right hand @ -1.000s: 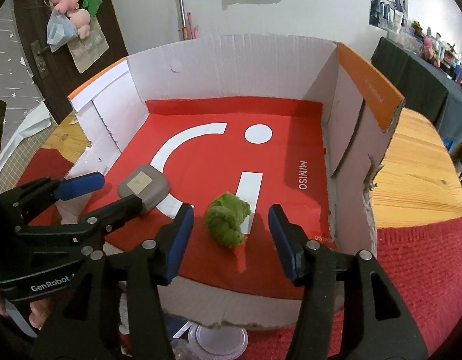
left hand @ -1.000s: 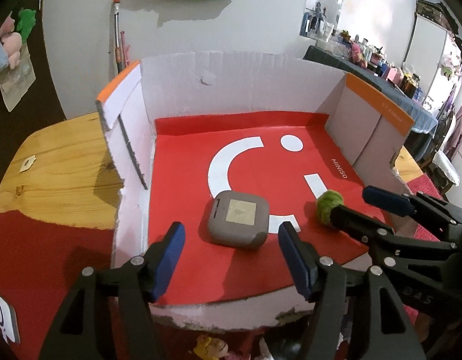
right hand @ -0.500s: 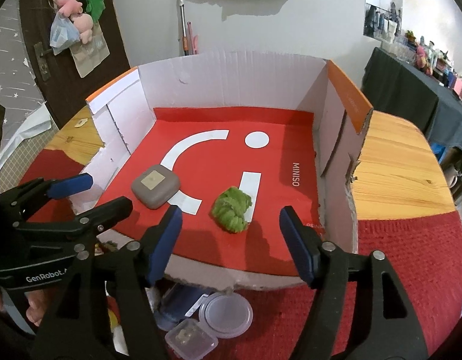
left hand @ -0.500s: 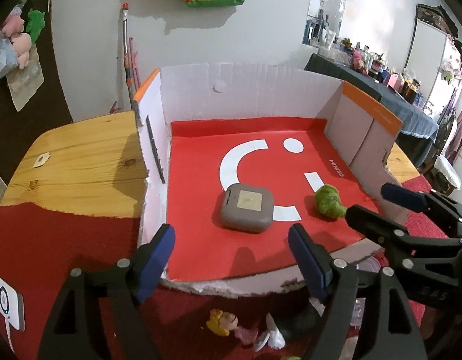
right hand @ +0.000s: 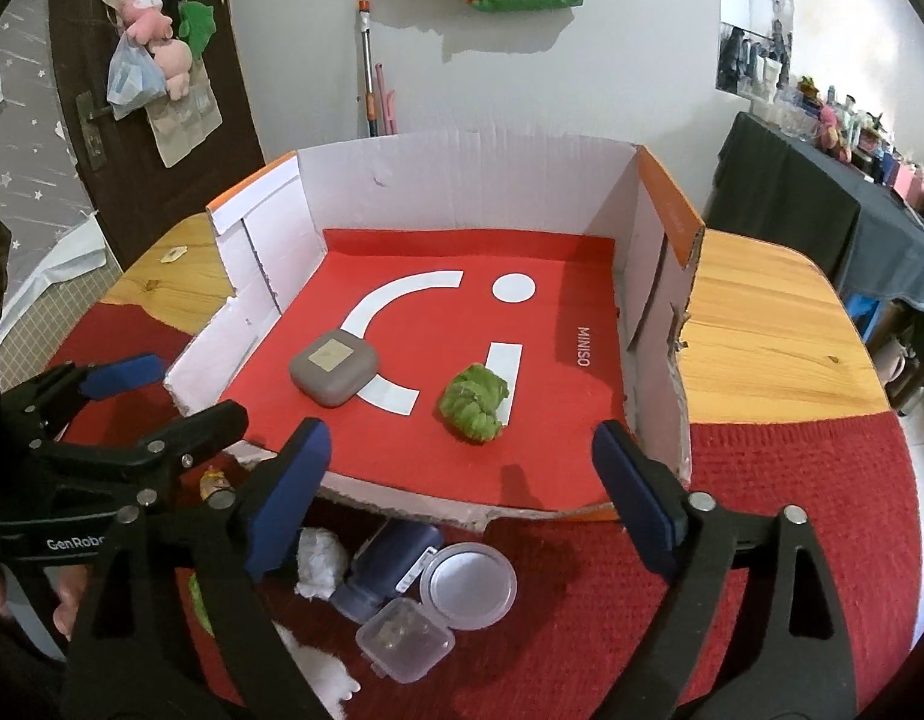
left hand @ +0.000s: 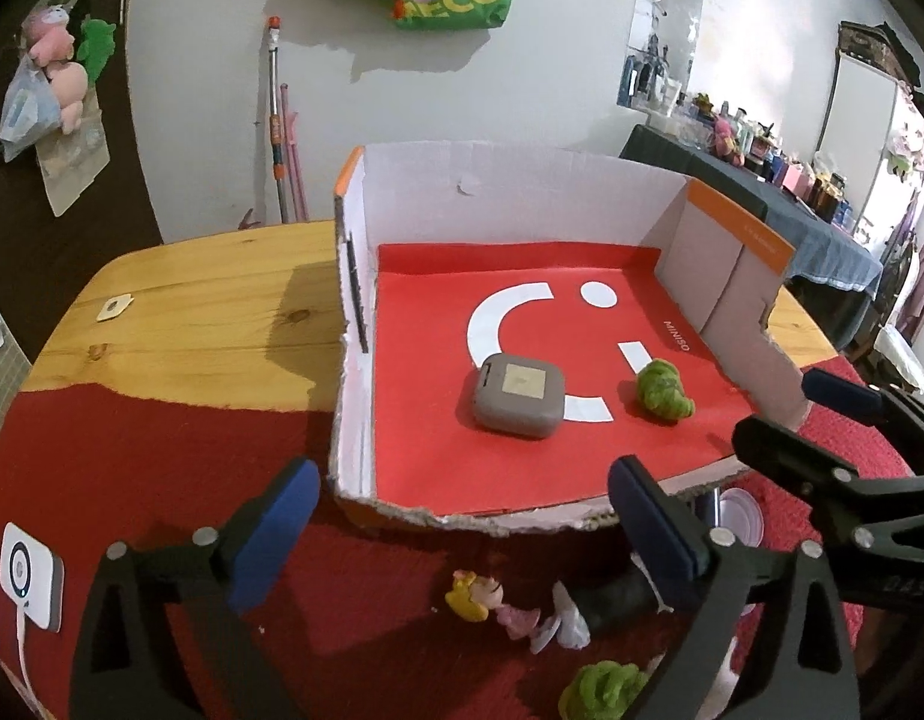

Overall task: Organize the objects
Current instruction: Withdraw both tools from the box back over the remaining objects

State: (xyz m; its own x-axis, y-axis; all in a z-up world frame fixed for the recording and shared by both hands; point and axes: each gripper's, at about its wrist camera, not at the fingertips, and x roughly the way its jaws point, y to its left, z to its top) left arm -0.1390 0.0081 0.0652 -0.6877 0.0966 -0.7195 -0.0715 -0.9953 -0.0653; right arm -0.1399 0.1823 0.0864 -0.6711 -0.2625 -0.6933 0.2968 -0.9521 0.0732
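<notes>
Cardboard box (right hand: 462, 192), shallow and open-topped with torn pale walls and orange outer edges, sits on the wooden counter (right hand: 762, 324), its floor lined with a smooth red sheet printed with a white arc, a dot and the word MINISO. Inside it lies a grey rounded-square case (right hand: 335, 367) with a tan square patch on its lid, resting on the white arc. Near it but apart, toward the right wall, sits a green crinkled plush lump (right hand: 474, 403), leafy in texture.

In front of the box's ragged front edge, a red woven cloth (right hand: 792, 510) covers the counter and carries loose things: a round clear plastic lid (right hand: 468, 585), a small clear square box (right hand: 404, 639) touching it, a dark blue bottle (right hand: 384, 570) lying on its side, a white fluffy tuft (right hand: 321, 561), a small blonde figurine (left hand: 492, 600) and a second green plush lump (left hand: 600, 696).

Left gripper (left hand: 462, 534) hovers over the cloth with its blue-padded jaws spread wide, holding nothing. Right gripper (right hand: 462, 498) likewise stands wide open and empty, before the box's front edge.
</notes>
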